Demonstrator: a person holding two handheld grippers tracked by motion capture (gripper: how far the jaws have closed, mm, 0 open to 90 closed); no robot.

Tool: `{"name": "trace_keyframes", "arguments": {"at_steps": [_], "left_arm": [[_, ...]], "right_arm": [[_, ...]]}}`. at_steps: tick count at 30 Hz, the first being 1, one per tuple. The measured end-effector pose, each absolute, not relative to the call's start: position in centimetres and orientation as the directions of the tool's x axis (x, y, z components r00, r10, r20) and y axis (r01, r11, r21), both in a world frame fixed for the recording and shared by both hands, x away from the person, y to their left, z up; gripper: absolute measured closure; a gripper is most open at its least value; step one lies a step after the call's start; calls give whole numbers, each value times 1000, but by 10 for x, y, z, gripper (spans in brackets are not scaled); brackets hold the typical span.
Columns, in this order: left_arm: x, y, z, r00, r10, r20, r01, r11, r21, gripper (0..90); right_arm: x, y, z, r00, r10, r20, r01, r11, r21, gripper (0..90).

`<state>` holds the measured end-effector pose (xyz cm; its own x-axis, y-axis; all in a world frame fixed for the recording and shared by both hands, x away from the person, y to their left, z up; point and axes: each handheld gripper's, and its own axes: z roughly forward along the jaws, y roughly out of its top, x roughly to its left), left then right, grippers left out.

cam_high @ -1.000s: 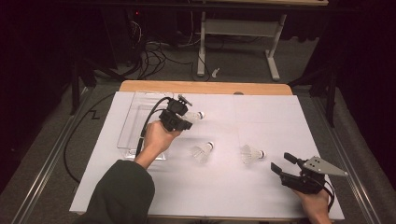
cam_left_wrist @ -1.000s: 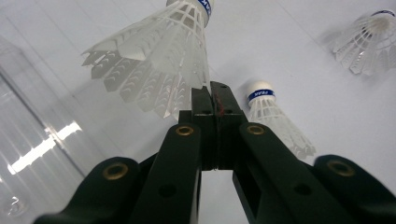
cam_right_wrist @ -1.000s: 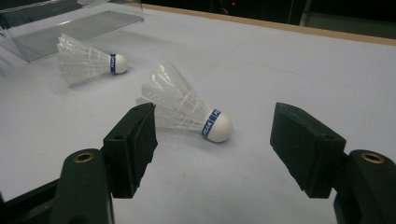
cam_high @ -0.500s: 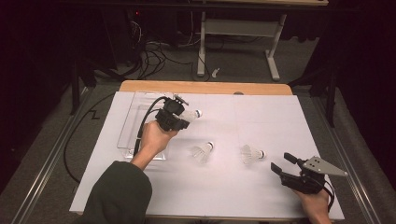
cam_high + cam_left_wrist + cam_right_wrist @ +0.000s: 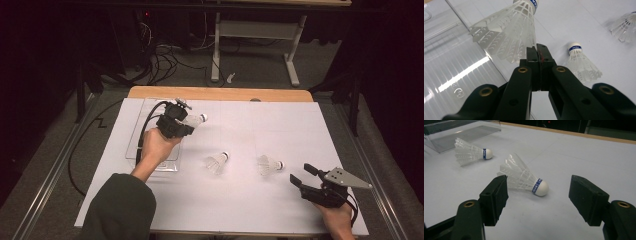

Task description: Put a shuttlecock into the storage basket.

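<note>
our left gripper (image 5: 186, 121) pinches the feather edge of a shuttlecock (image 5: 509, 37), held in the air just beside the clear tray (image 5: 137, 145). the tray lies to its left, so that is where we think it goes. its cork points away from us. our right gripper (image 5: 539, 202) is wide open, facing another shuttlecock (image 5: 524, 178) lying on the table.
</note>
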<state>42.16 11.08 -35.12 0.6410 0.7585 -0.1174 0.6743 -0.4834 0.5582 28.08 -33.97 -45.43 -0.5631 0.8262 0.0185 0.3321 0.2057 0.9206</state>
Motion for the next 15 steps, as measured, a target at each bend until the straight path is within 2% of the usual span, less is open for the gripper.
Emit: {"name": "trace_keyframes", "arguments": {"at_steps": [15], "left_arm": [[424, 136, -347, 586, 799, -133, 699, -417, 581, 899]], "right_arm": [[281, -339, -454, -561, 828, 14, 332, 210, 920, 319]]}}
